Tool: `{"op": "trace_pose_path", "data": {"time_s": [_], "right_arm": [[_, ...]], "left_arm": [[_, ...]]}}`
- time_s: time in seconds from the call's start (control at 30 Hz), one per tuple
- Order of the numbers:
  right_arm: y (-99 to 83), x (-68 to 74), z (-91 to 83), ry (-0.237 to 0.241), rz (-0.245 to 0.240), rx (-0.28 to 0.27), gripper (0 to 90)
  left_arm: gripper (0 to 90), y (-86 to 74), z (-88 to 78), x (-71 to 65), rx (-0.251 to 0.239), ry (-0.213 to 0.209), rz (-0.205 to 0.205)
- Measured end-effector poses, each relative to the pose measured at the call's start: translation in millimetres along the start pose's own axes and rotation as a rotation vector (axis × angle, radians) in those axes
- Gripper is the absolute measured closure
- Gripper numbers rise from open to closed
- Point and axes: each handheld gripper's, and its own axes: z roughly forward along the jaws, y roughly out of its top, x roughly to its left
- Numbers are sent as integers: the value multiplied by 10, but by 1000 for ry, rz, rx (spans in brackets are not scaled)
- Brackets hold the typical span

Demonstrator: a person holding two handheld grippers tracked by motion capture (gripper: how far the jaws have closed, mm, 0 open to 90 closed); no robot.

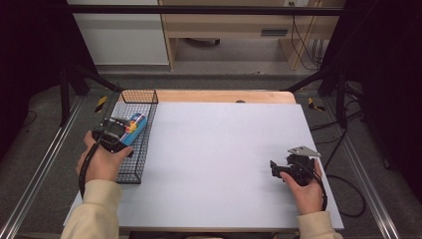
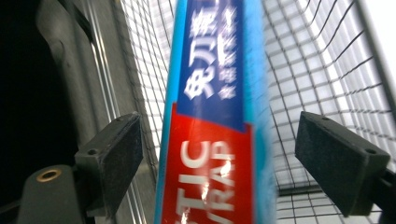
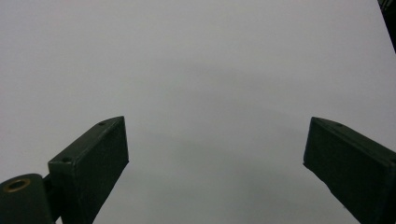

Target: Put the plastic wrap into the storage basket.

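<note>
While both claws gape, the wrap box (basket-bound) sits between left claw jaws, ungripped.

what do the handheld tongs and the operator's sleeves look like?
Both tongs, left and right, are black, with flat rectangular pads and a brass-coloured fastener. The right carries a grey three-cornered plate. Black cables trail back. Sleeves are cream.

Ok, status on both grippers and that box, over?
Left gripper open, straddling the plastic wrap box in the wire basket. Right gripper open, empty over the table. Nothing in the way.
</note>
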Motion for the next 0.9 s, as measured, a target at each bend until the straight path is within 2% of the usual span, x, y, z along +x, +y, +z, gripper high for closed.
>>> {"op": "trace_pose_path", "data": {"time_s": [0.03,0.13,0.17,0.2,0.23,0.27,0.3,0.33,0.37,0.4,0.43,0.47,0.57,0.67,0.9], "right_arm": [[0,0,0,0,0,0,69],[1,4,1,-1,-1,0,69],[1,4,1,-1,-1,0,69],[2,6,3,-1,-2,0,69],[2,6,3,-1,-2,0,69],[2,8,3,-1,-2,1,69],[2,8,3,-1,-2,1,69],[3,11,1,-1,-1,1,69],[4,11,1,-1,-1,0,69],[4,10,0,-1,-1,0,69],[4,10,0,-1,-1,0,69],[4,11,0,-1,1,-1,69],[3,10,3,-3,-3,0,69],[4,11,1,-4,-4,-1,69],[4,8,0,-5,-5,-2,66]], "left_arm": [[136,0,0,0,0,0,0],[113,1,-143,-18,-82,16,2],[108,1,-143,-18,-82,16,2],[100,2,-202,-36,-119,1,4],[97,2,-202,-36,-119,1,4],[96,1,-247,-66,-155,-14,3],[93,1,-247,-66,-155,-14,3],[90,4,-295,-97,-184,-21,10],[87,4,-295,-97,-184,-21,10],[84,7,-344,-128,-219,-42,8],[83,7,-344,-128,-219,-42,8],[82,12,-393,-163,-260,-61,9],[80,18,-429,-190,-278,-69,16],[77,29,-488,-244,-326,-92,23],[71,26,-537,-303,-376,-120,36]]}}
